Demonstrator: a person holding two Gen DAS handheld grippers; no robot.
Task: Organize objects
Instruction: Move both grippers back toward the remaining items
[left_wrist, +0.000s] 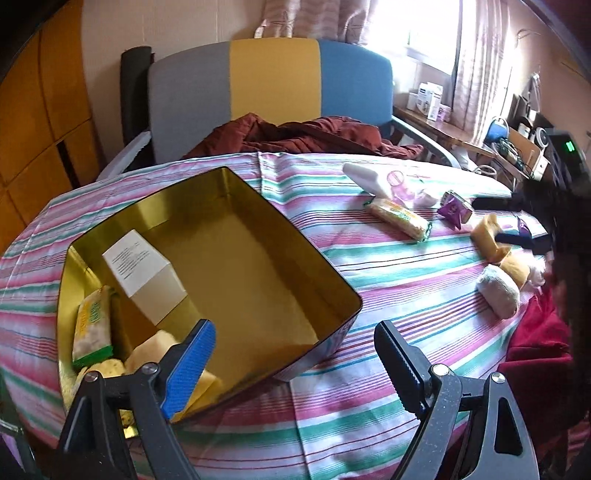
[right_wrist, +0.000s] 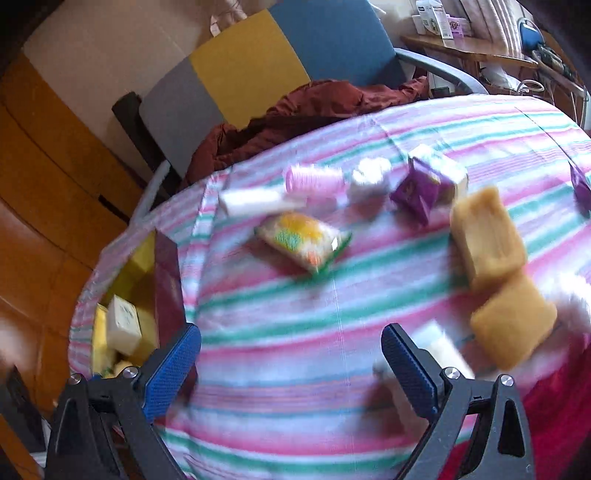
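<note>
— Where did the tin (left_wrist: 207, 266) sit?
— Toward the left edge of the striped table (left_wrist: 388, 280), a white box (left_wrist: 144, 277) and snack packet (left_wrist: 92, 325) inside it.
— And the grippers?
— The left gripper (left_wrist: 295, 362) gaped wide, empty, over the tin's near rim. The right gripper (right_wrist: 291, 365) also stood apart, empty, above bare cloth near two yellow sponges (right_wrist: 487, 240).

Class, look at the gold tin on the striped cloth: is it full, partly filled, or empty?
Partly filled. The tin holds a white box and snack packets at one end; most of its floor is bare.
</note>
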